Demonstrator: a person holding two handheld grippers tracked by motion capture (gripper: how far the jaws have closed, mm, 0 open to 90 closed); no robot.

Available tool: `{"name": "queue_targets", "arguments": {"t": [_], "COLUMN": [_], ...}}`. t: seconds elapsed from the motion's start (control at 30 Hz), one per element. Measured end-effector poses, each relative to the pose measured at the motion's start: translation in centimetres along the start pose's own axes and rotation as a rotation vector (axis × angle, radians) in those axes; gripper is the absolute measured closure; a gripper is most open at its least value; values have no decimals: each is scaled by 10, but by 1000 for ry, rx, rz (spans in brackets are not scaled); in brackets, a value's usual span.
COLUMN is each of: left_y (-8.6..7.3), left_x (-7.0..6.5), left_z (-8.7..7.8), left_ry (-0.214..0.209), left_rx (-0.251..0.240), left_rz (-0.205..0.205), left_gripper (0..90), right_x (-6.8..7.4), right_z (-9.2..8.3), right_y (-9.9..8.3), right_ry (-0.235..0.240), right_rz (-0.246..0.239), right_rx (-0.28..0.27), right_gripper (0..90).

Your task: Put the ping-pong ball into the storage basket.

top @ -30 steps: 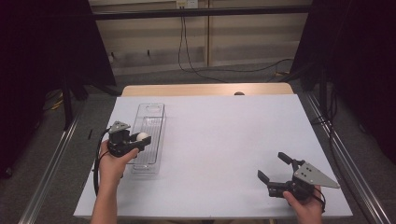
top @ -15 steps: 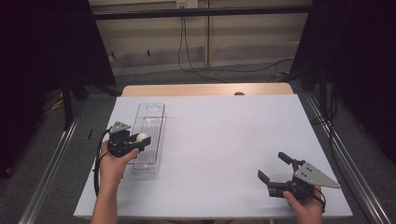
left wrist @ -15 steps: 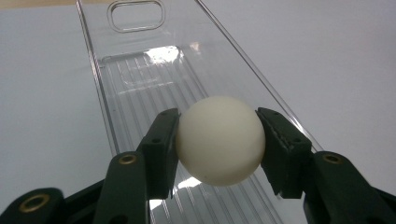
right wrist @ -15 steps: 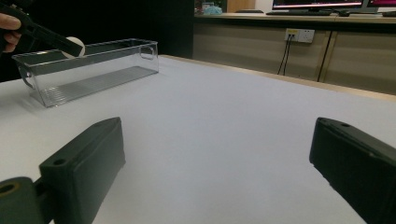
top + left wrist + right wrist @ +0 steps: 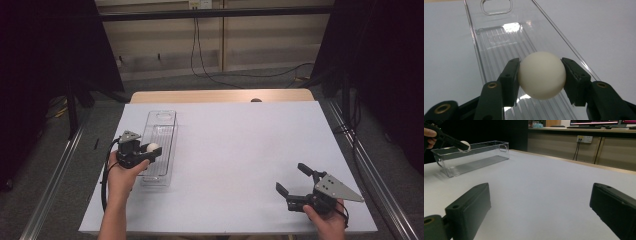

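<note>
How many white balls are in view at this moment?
1. The white ball sits clamped in the left hand-held gripper, above the clear bin. The bin looks otherwise empty.

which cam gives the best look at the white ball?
Left gripper view: the ball is close up, pinched between the left hand-held gripper jaws over the clear bin. In the high view it is a small white dot at the bin. In the right gripper view it is far off, partly hidden.

Left gripper clamped closed, right gripper spread wide.
</note>
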State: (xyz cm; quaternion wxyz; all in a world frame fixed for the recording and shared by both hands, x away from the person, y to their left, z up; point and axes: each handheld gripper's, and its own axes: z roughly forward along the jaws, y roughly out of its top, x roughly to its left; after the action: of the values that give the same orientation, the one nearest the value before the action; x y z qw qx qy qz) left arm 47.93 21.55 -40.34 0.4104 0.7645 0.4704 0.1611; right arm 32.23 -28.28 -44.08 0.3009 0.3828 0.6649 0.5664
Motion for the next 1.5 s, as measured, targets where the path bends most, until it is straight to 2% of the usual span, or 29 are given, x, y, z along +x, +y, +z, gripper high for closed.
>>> {"name": "queue_targets", "arguments": {"t": [0.33, 0.87, 1.1, 1.23, 1.37, 1.5], "left_y": [-1, 0, 0, 1, 1, 1], "left_x": [-1, -2, -3, -3, -2, -3], "left_z": [1, -2, -2, -2, -2, -6], "left_ry": [8, 12, -4, 0, -11, -14], "left_rx": [-8, -31, -33, -45, -54, -76], "left_rz": [-5, -15, -13, -29, -44, -35], "left_gripper": [506, 416, 372, 316, 217, 165], "right_x": [0, 0, 0, -1, 0, 0], "right_z": [0, 0, 0, 0, 0, -1], "right_y": [1, 0, 1, 0, 0, 1], "right_ry": [-9, -3, -8, -3, -2, -7], "right_rz": [4, -2, 3, -4, 0, 1], "right_rx": [-4, 0, -4, -2, 0, -7], "right_gripper": [31, 31, 31, 31, 31, 31]}}
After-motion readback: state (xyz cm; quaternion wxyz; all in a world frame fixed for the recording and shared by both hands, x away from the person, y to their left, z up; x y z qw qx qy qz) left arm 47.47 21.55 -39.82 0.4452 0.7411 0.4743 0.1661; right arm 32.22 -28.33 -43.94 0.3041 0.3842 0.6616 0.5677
